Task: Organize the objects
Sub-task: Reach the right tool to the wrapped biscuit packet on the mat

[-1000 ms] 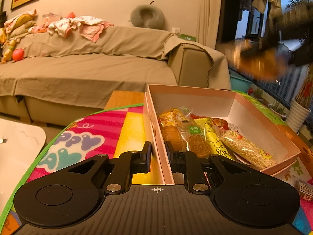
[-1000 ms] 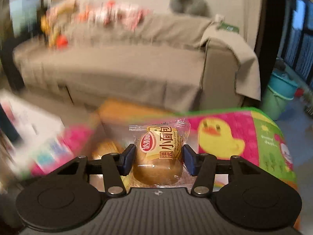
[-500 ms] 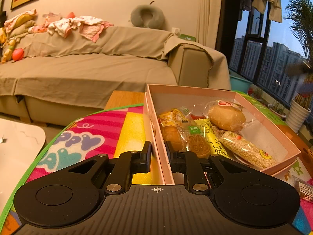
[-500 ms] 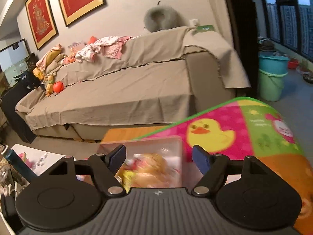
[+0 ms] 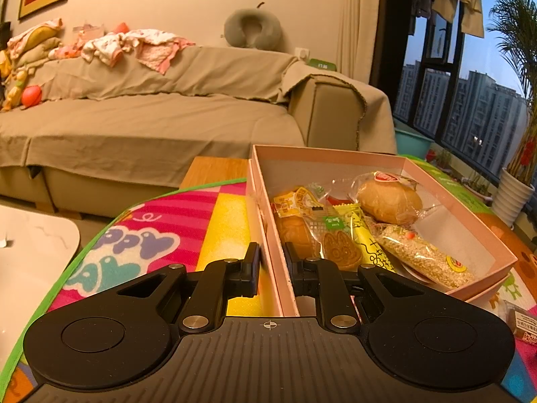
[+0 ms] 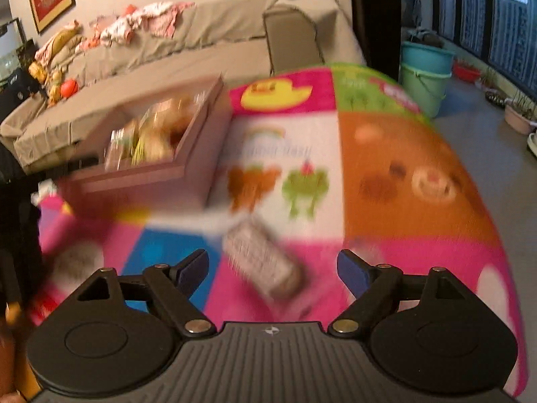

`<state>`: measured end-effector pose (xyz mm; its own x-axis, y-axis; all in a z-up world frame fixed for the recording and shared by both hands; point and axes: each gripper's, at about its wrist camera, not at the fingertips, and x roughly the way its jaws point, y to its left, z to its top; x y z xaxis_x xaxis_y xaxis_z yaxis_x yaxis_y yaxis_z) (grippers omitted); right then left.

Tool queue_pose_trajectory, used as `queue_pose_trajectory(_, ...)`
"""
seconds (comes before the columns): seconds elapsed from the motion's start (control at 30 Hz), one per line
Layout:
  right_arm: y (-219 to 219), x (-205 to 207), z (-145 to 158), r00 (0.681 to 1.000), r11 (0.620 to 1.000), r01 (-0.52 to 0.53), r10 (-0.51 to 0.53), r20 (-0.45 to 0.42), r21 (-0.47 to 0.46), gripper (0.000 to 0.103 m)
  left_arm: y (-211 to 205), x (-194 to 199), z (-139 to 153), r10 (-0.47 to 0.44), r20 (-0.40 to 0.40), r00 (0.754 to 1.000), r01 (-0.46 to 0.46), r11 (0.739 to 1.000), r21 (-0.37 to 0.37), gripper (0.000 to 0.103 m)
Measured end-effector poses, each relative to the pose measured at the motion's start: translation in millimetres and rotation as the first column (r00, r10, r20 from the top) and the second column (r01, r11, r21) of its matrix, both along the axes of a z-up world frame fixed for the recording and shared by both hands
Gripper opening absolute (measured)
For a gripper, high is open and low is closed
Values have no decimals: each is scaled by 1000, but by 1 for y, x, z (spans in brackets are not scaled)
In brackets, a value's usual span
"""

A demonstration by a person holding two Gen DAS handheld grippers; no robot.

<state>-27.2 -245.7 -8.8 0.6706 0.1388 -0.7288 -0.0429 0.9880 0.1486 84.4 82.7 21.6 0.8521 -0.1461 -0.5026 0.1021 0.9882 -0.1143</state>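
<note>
A pink box (image 5: 335,159) on the colourful mat holds several wrapped snacks, with a wrapped bun (image 5: 389,201) on top at the back. My left gripper (image 5: 272,265) is shut on the box's near left wall. In the right wrist view the box (image 6: 188,164) sits blurred at the left. My right gripper (image 6: 272,267) is open and empty, just above a wrapped snack bar (image 6: 265,262) that lies on the mat.
The colourful play mat (image 6: 402,174) covers the table. Another packet (image 5: 523,322) lies right of the box. A covered sofa (image 5: 151,127) stands beyond the table, buckets (image 6: 426,67) and plant pots at the right by the window.
My right gripper let the wrapped bun go into the box, opened, and swung back right over the mat to the snack bar. The left gripper has not moved.
</note>
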Motion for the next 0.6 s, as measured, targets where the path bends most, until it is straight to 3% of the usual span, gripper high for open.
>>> queue_pose_trajectory(0.13, 27, -12, -10, 999, 999, -38, 38, -6, -12, 98, 0, 0, 0, 0, 0, 1000, 0, 1000, 0, 17)
queue_pose_trajectory(0.23, 42, -21, 0, 985, 981, -169, 170, -2, 99, 97, 0, 0, 0, 0, 0, 1000, 0, 1000, 0, 17)
queue_pose_trajectory(0.33, 58, -27, 15, 976, 977, -211, 210, 66, 10, 97, 0, 0, 0, -1, 0, 1000, 1, 1000, 0, 17)
queue_pose_trajectory(0.47, 63, -13, 17, 980, 978, -164, 176, 89, -129, 97, 0, 0, 0, -1, 0, 1000, 1, 1000, 0, 17)
queue_pose_trajectory(0.6, 55, 14, 4, 991, 982, -113, 123, 59, -150, 91, 0, 0, 0, -2, 0, 1000, 2, 1000, 0, 17)
